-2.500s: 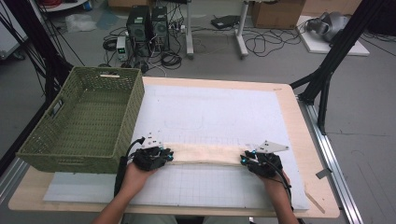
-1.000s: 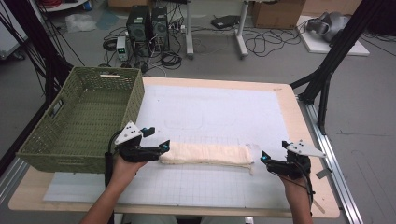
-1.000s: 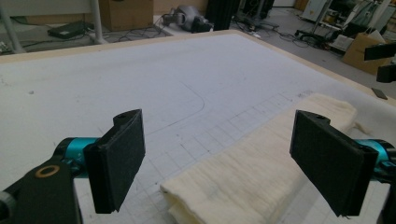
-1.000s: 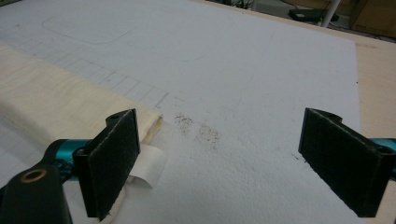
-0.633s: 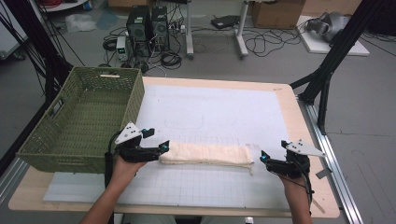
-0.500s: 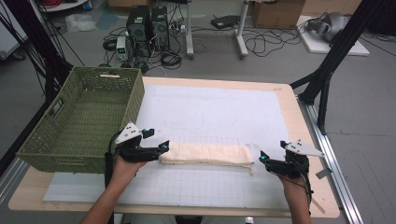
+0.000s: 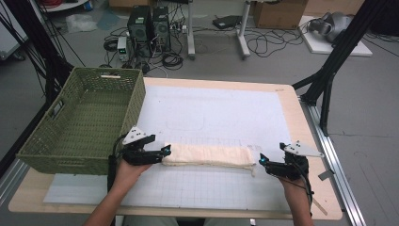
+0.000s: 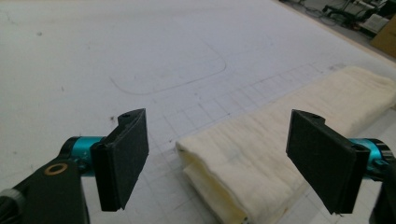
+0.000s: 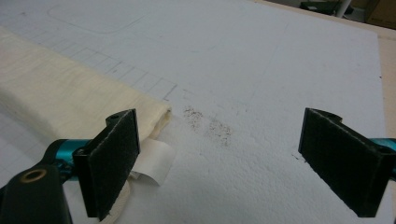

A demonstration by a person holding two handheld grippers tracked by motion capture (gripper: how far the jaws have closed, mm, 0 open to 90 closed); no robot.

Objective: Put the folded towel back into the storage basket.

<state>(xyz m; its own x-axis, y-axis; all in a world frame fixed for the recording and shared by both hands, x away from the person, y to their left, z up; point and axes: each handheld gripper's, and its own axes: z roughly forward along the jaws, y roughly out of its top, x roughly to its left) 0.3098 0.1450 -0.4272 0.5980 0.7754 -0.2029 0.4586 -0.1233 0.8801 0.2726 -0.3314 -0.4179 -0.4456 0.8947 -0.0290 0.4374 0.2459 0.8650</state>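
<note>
High view shows both the left gripper [image 7: 165, 151] and right gripper [image 7: 261, 161] gaping empty beside the folded cream towel [image 7: 207, 155] near the table's front edge, so an uneven regrasp could unfold it.

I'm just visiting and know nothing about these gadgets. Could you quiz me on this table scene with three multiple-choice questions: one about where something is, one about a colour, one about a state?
1. Where does the basket stand?
A. the table's left edge
B. the table's right edge
C. the floor

2. What colour is the folded cloth?
A. dark blue
B. cream
C. red

3. How do the left gripper's jaws stand?
A. shut on the cloth
B. shut on nothing
C. open

Answers: 1 A, the high view shows it at the left edge. 2 B, it looks pale cream. 3 C, the left gripper view shows its jaws wide apart, the cloth's end between them.
</note>
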